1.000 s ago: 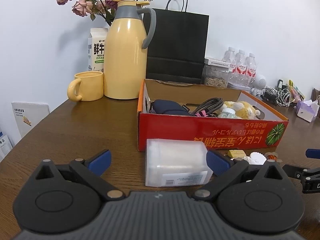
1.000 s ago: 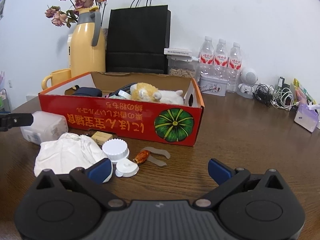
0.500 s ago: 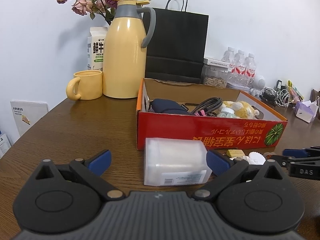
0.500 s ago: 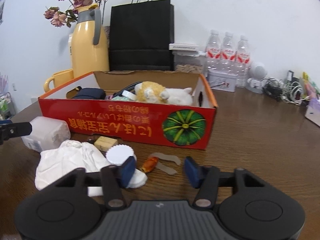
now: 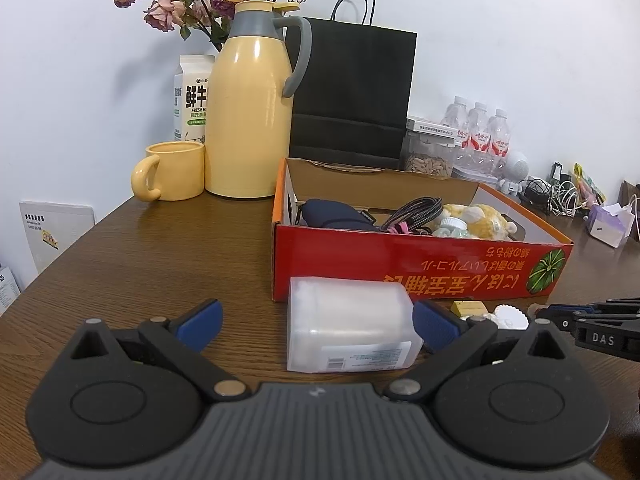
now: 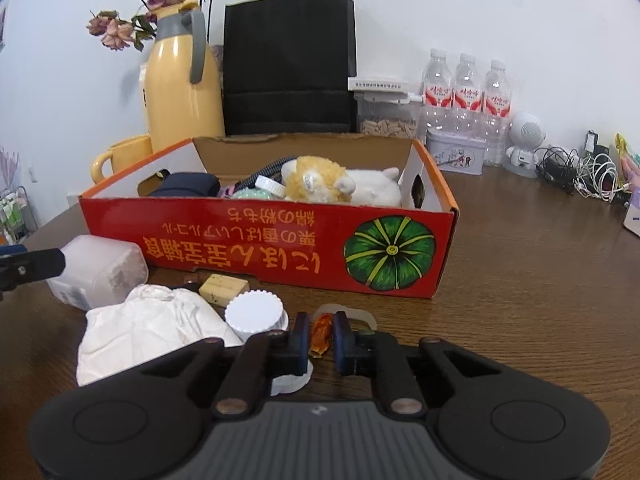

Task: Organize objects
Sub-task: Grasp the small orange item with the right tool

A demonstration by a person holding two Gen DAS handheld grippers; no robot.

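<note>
Right hand-held gripper (image 6: 322, 336) closing on orange wrapped candy (image 6: 320, 330) before red box (image 6: 264, 240); left hand-held gripper (image 5: 316, 316) wide around plastic container (image 5: 348, 322).

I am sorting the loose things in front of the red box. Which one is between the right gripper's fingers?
The small orange wrapped candy; the white ridged cap and white cloth lie left, outside the closing right gripper.

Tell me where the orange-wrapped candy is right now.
In the right wrist view the orange-wrapped candy lies on the table in front of the red box, between the closing right gripper's fingers, just right of the white ridged cap.
</note>
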